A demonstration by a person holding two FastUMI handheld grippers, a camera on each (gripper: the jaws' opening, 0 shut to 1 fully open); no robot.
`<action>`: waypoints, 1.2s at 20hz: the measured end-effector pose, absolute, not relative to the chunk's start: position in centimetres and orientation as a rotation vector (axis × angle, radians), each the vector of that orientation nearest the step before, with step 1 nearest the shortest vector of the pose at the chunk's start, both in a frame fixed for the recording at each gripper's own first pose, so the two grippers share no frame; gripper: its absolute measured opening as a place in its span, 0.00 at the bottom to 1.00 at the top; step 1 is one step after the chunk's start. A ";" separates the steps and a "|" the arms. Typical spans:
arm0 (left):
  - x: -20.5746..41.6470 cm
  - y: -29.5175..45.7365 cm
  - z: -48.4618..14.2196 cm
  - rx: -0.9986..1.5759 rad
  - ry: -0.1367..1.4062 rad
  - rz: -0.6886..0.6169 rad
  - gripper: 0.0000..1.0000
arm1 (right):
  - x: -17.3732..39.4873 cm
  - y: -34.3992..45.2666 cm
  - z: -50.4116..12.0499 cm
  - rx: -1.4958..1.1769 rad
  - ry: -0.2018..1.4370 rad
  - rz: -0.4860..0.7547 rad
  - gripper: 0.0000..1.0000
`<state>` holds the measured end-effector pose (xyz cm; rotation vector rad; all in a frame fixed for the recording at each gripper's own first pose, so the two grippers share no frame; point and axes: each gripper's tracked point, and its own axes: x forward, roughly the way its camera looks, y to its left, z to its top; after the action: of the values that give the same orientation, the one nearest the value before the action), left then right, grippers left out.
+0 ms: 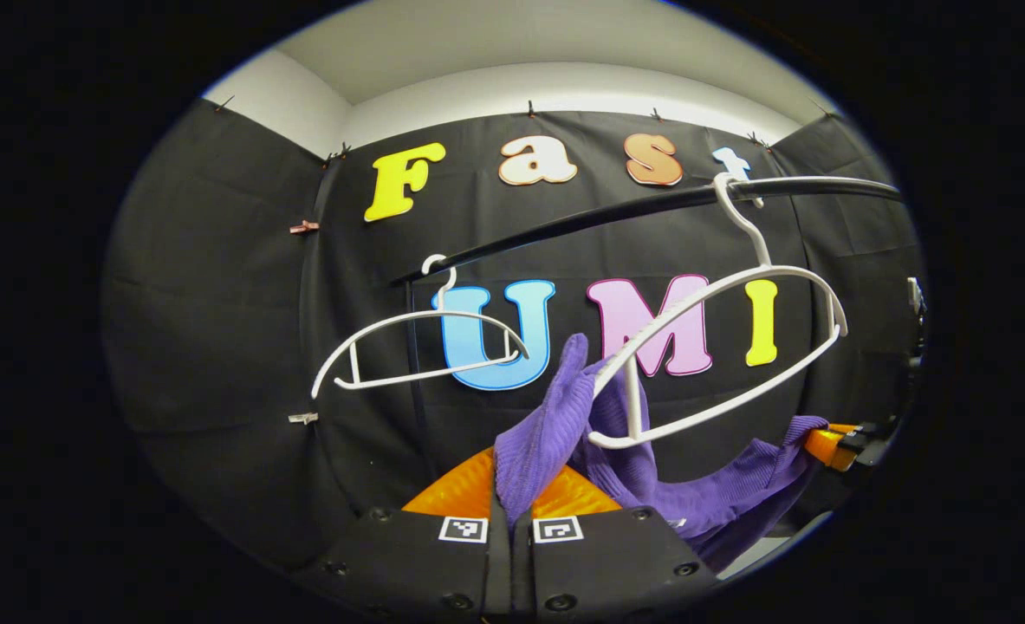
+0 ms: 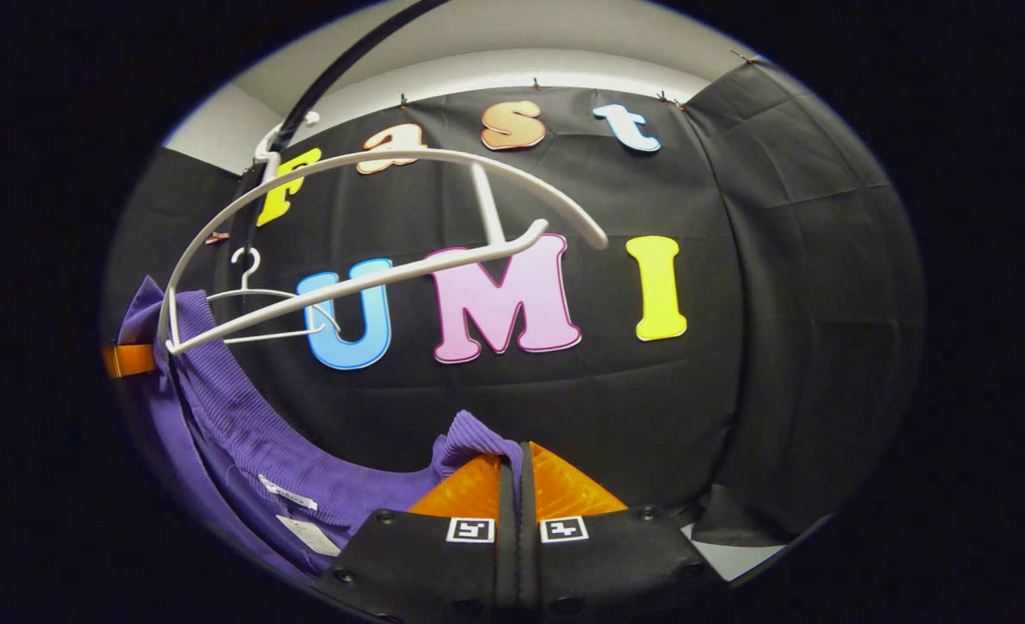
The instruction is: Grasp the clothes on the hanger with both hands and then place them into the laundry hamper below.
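Left gripper (image 1: 509, 511), frame bottom centre, is clamped on one end of the purple garment (image 1: 564, 433); right gripper (image 2: 512, 485) is clamped on the other end. The garment sags between them, lower centre, draped over the tilted white hanger (image 1: 720, 347), so both ends must clear it together

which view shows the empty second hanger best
The left gripper view: the empty hanger hangs whole on the rail, hook to bottom bar, beside the tilted hanger. In the right gripper view it is small, far off and partly crossed by the nearer hanger.
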<state>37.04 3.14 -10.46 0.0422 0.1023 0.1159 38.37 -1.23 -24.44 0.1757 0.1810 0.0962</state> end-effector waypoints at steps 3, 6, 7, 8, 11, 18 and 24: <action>35.0 3.9 -11.9 0.044 0.133 0.124 0.05 | 36.4 -0.3 -24.3 0.182 0.197 0.121 0.05; 34.0 3.9 -13.7 0.031 0.176 0.119 0.05 | 35.0 0.6 -24.1 0.186 0.214 0.141 0.05; 33.6 3.8 -14.9 0.007 0.206 0.119 0.05 | 34.3 1.0 -23.9 0.184 0.217 0.151 0.05; 33.1 3.3 -16.3 -0.021 0.234 0.115 0.05 | 33.9 1.5 -23.7 0.177 0.219 0.164 0.05; 31.3 1.2 -19.6 -0.054 0.303 0.075 0.05 | 32.4 2.7 -24.0 0.174 0.247 0.215 0.05; 29.2 -6.1 -17.6 -0.172 0.286 -0.081 0.05 | 28.9 5.9 -20.8 0.204 0.280 0.351 0.05; 29.5 -9.8 -17.8 -0.281 0.275 -0.165 0.05 | 27.6 5.4 -21.6 0.224 0.328 0.388 0.04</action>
<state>29.53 -9.76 -17.80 -0.2809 0.2746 -0.1647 27.57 5.40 -21.64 0.2239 0.3281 0.3881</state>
